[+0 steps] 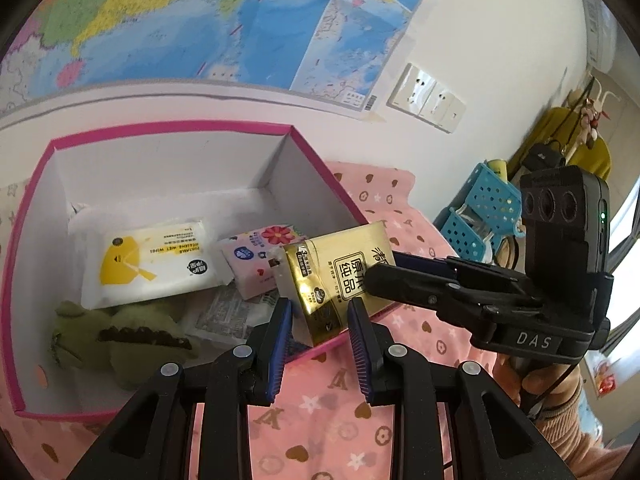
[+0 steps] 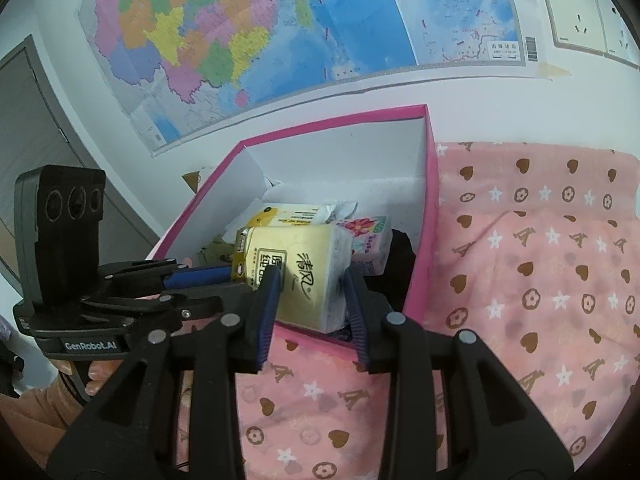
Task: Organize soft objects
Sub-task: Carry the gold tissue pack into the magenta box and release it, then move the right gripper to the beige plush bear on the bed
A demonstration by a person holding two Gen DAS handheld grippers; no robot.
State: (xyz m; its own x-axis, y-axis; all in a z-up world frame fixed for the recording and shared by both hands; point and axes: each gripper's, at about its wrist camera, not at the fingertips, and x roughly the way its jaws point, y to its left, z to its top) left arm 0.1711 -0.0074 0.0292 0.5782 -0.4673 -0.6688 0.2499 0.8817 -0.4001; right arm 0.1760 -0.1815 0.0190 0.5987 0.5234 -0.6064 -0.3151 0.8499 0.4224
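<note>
Pink box (image 1: 316,160) holds wipes (image 1: 148,264), plush crocodile (image 1: 120,336); right tool (image 2: 312,300) clamps gold tissue pack (image 2: 296,272), left tool (image 1: 320,344) open.

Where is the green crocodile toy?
In the left wrist view, the green crocodile plush lies in the pink box's near-left corner, just below the yellow wet wipes pack.

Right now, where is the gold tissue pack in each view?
Left wrist: gold tissue pack at centre, over the pink box's near rim, held by the right claw.
Right wrist: gold tissue pack at centre, between the fingers.
Shared landmark: pink box.
</note>
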